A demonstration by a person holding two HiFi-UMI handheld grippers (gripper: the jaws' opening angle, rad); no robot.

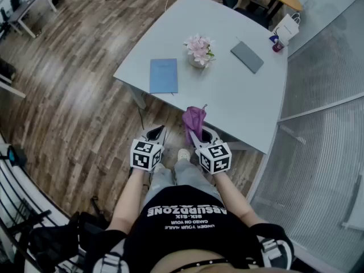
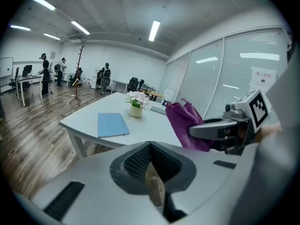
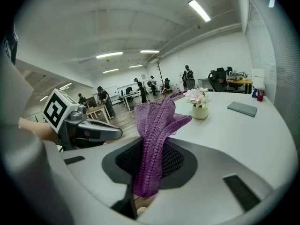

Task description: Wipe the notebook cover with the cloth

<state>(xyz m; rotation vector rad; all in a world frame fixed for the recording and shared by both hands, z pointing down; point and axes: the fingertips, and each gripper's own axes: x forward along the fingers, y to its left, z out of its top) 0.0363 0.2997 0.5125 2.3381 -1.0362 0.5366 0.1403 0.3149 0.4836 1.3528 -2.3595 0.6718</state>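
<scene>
A blue notebook [image 1: 164, 75] lies flat near the left edge of the pale grey table [image 1: 239, 101]; it also shows in the left gripper view as the blue notebook [image 2: 112, 124]. My right gripper [image 1: 199, 134] is shut on a purple knitted cloth [image 1: 194, 118], which stands up from the jaws just short of the table's near edge. The cloth [image 3: 157, 130] fills the middle of the right gripper view and hides the notebook there. My left gripper [image 1: 156, 133] hangs beside it over the floor, jaws shut with nothing in them. Both grippers are well short of the notebook.
A small pot of pink flowers [image 1: 199, 51] stands just right of the notebook. A slim grey book [image 1: 247, 56], a white paper bag [image 1: 288, 27] and a red cup [image 1: 278, 45] are at the table's far right. A glass partition [image 1: 324, 78] runs along the right; wooden floor lies on the left.
</scene>
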